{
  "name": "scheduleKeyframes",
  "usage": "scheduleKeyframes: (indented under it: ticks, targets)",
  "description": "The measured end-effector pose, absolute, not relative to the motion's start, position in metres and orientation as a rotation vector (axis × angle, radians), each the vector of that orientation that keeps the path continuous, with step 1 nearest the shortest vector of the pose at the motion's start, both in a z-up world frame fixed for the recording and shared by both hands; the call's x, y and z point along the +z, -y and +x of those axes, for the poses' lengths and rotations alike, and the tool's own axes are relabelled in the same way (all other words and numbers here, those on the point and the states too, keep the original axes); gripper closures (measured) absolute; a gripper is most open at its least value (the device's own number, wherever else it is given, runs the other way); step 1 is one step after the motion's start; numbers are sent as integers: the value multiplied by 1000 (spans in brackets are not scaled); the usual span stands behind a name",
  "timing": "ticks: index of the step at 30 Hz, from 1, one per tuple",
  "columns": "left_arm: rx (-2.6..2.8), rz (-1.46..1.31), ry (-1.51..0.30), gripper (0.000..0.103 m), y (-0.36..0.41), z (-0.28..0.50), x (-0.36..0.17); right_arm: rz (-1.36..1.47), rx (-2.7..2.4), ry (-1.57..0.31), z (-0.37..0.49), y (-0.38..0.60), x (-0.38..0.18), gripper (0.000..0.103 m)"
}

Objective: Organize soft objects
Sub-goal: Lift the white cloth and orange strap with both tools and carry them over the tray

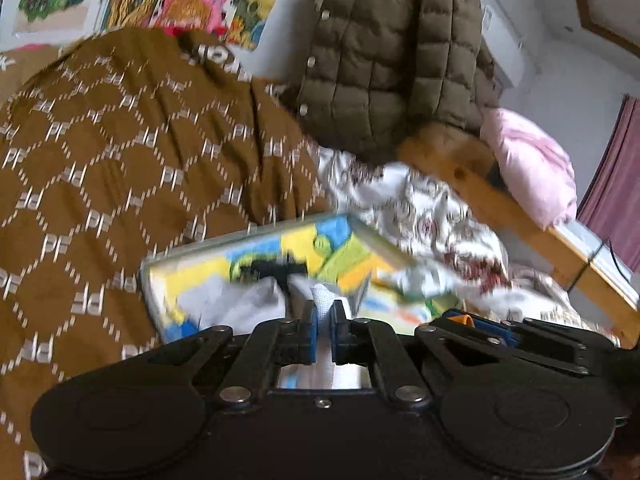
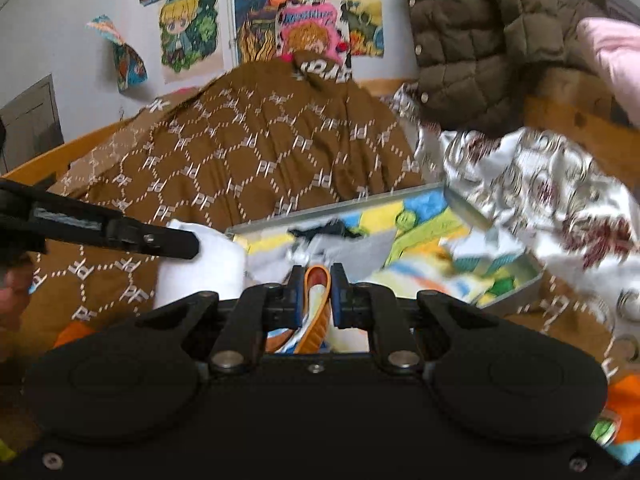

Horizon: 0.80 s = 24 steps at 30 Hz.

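Observation:
A shallow grey box [image 1: 256,236] with a bright yellow, blue and green lining lies on the bed, with grey, white and black socks in it. My left gripper [image 1: 323,312] is shut on a white sock [image 1: 322,298] just in front of the box. My right gripper [image 2: 317,284] is shut on an orange-edged sock [image 2: 318,304] at the near rim of the same box [image 2: 436,192]. The left gripper's arm [image 2: 100,228] and its white sock [image 2: 208,260] show at the left of the right wrist view.
A brown patterned quilt [image 1: 120,168] covers the bed left of the box. A white floral sheet [image 1: 432,216] lies to its right. A quilted olive jacket [image 1: 392,52] and a pink pillow [image 1: 528,164] rest on the wooden bed frame [image 1: 520,220]. Posters [image 2: 260,20] hang on the wall.

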<state>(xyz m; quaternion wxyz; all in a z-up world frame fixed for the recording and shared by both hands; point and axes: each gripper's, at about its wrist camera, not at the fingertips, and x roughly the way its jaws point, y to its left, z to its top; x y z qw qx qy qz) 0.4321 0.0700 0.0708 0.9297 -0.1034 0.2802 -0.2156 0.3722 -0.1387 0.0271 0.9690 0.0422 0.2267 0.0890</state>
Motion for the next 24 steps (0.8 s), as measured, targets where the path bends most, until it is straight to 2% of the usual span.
scheduleKeyframes:
  ticks: [10, 15, 24]
  targets:
    - [-356, -380, -555, 97, -73, 487, 46, 42, 188, -382, 458, 152, 73, 96]
    - [-298, -385, -593, 97, -76, 502, 25, 118, 139, -415, 505, 167, 60, 96]
    - [-252, -321, -662, 96, -73, 506, 0, 104, 21, -514, 529, 183, 9, 95]
